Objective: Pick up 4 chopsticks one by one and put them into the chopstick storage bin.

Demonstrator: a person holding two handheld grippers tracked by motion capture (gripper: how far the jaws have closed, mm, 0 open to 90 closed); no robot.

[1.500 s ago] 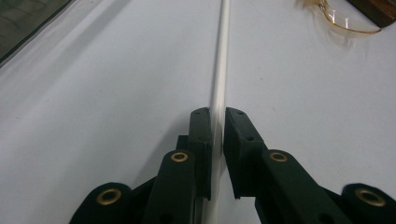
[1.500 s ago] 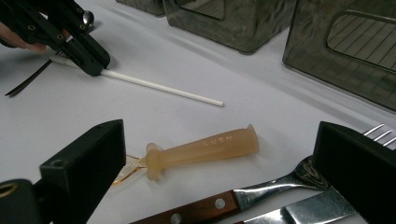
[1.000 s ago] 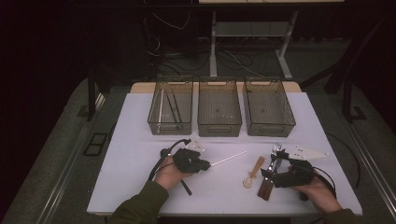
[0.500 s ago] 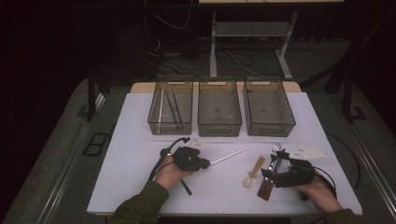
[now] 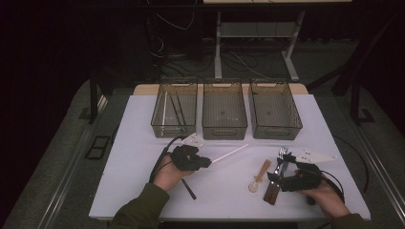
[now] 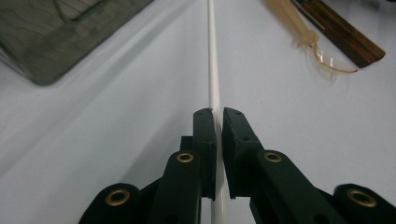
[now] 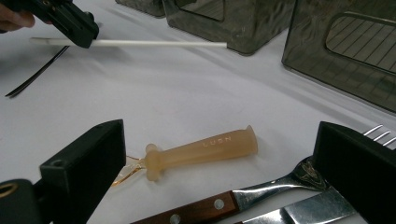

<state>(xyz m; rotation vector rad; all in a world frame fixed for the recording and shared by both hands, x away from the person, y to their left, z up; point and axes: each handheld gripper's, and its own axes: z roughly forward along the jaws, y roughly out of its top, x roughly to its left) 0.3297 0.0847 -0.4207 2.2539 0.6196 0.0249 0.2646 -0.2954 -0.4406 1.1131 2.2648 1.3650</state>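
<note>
My left gripper (image 5: 203, 161) is shut on a thin white stick (image 5: 230, 153), which runs level toward the middle bin and seems to hover just above the white table. In the left gripper view the jaws (image 6: 218, 114) pinch the stick (image 6: 213, 70) near one end. From the right gripper view that gripper (image 7: 70, 21) and the stick (image 7: 159, 43) show at far left. My right gripper (image 5: 282, 171) stands wide open low over a wood-handled fork (image 5: 281, 160) and knife (image 5: 273, 188). Its jaws (image 7: 219, 140) frame a translucent amber spoon (image 7: 205, 148).
Three dark mesh bins stand in a row at the back: the left one (image 5: 174, 112) holds thin sticks, then the middle (image 5: 224, 112) and the right (image 5: 275, 112). The amber spoon (image 5: 258, 175) lies between my hands. A black cable (image 5: 160, 160) loops beside my left hand.
The left gripper with the white stick has edged slightly away from the person, toward the bins. The right gripper and the cutlery have stayed put.
</note>
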